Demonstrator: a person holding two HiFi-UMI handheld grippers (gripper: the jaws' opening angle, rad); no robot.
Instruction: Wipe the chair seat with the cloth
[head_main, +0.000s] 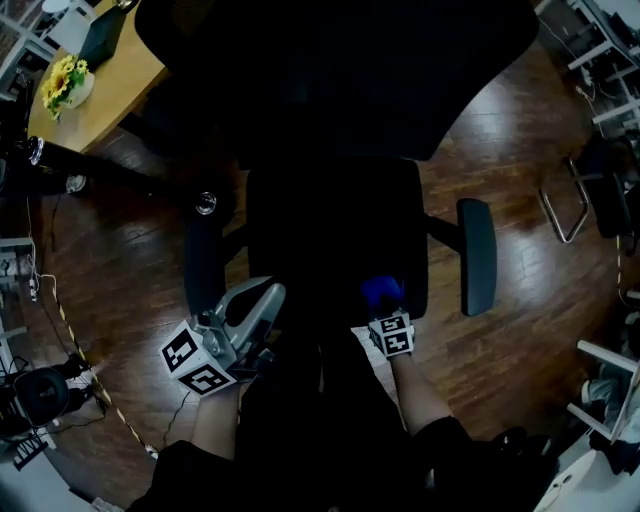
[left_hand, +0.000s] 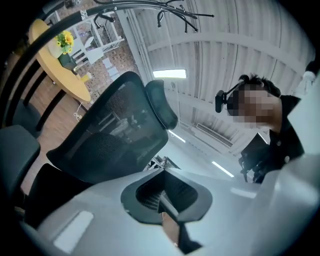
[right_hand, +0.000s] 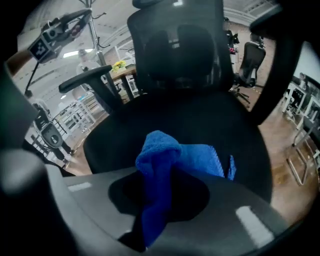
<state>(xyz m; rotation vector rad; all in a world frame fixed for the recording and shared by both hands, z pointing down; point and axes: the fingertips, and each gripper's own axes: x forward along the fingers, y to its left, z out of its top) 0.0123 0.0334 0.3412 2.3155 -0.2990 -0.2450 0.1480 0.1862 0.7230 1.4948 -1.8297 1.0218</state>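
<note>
From above in the head view, the black office chair shows its seat (head_main: 335, 240) in the middle and its backrest (head_main: 335, 70) at the top. The right gripper (head_main: 385, 305) is shut on a blue cloth (head_main: 382, 291) at the seat's front right part. In the right gripper view, the cloth (right_hand: 172, 162) bunches up between the jaws and spreads onto the seat (right_hand: 200, 120). The left gripper (head_main: 262, 300) hovers off the seat's front left corner, tilted upward, jaws together and holding nothing. Its own view shows the mesh backrest (left_hand: 112, 130) and the ceiling.
Armrests flank the seat on the left (head_main: 203, 265) and on the right (head_main: 477, 255). A yellow round table (head_main: 110, 90) with flowers (head_main: 63, 80) stands far left. Cables and a headset (head_main: 40, 392) lie on the wooden floor at left. A metal chair frame (head_main: 570, 205) stands right.
</note>
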